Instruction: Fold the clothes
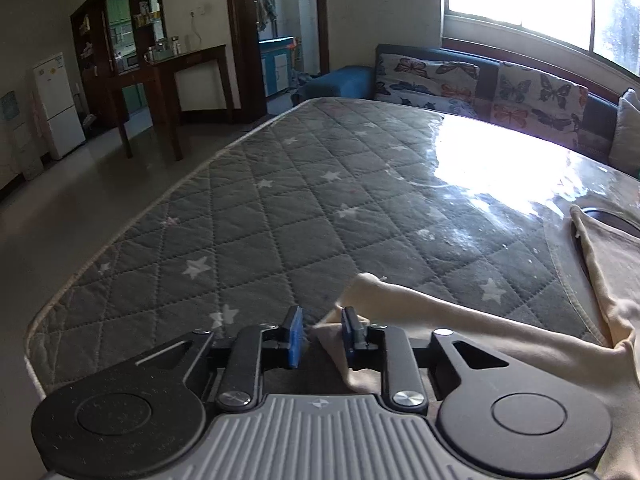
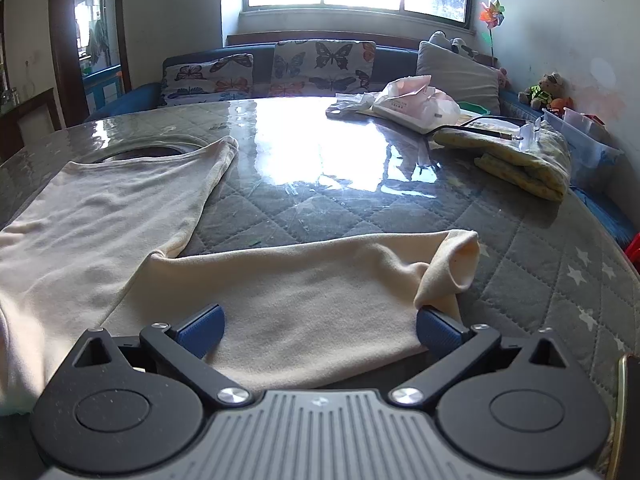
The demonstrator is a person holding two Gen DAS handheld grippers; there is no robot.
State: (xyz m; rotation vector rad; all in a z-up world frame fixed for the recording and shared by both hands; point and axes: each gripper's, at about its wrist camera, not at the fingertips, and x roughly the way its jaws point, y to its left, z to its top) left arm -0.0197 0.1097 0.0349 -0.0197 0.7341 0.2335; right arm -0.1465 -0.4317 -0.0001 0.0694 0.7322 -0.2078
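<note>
A cream long-sleeved shirt (image 2: 100, 216) lies flat on the grey quilted star-pattern mat (image 2: 540, 280), its neck toward the window. One sleeve (image 2: 320, 292) stretches right, its cuff (image 2: 452, 268) folded over. My right gripper (image 2: 320, 330) is wide open, low over that sleeve, one finger on each side of it. In the left wrist view the other sleeve (image 1: 460, 320) runs right toward the body (image 1: 612, 272). My left gripper (image 1: 322, 334) has its blue pads a narrow gap apart, with the sleeve's end lying between them against the right pad.
A folded yellow cloth (image 2: 520, 164), a clear plastic piece and plastic bags (image 2: 412, 100) lie at the mat's far right. A butterfly-print sofa (image 2: 304, 68) runs under the window. The mat's left edge (image 1: 120, 240) drops to the floor; a dark wooden table (image 1: 168, 80) stands beyond.
</note>
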